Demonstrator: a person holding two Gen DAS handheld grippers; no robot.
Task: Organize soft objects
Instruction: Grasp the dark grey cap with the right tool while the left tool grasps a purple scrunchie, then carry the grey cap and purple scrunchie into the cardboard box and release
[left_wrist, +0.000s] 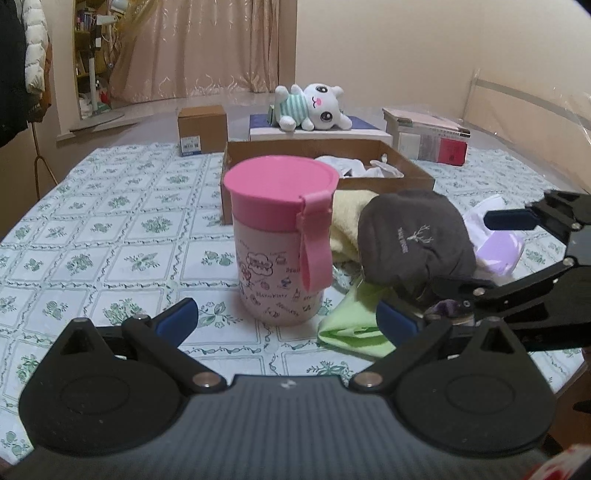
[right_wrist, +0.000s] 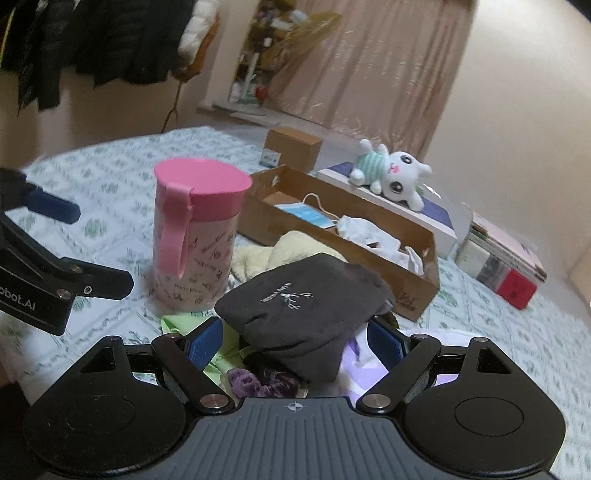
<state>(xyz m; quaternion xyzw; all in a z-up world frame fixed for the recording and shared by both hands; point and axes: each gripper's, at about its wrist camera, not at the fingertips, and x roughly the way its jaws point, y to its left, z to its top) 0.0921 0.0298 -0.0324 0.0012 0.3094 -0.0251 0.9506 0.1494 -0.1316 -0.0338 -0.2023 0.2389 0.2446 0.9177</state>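
A dark grey cloth pouch (right_wrist: 306, 314) with a white deer mark lies on a pile of soft things: a yellow towel (right_wrist: 266, 251), a green cloth (left_wrist: 354, 325), a lilac cloth (left_wrist: 498, 251) and a purple scrunchie (right_wrist: 258, 380). My right gripper (right_wrist: 295, 343) is open, its blue pads either side of the pouch; it shows in the left wrist view (left_wrist: 491, 254). My left gripper (left_wrist: 288, 317) is open and empty, just before a pink-lidded cup (left_wrist: 280, 236). A brown cardboard tray (right_wrist: 417, 291) behind holds a blue mask (right_wrist: 306, 214) and white cloth (right_wrist: 373, 236).
A white plush rabbit (left_wrist: 314, 107) lies on a flat box at the back. A small brown carton (left_wrist: 202, 127) stands back left and a stack of books (left_wrist: 428, 138) back right. The table has a green-patterned cloth (left_wrist: 110, 236). Coats hang at the left.
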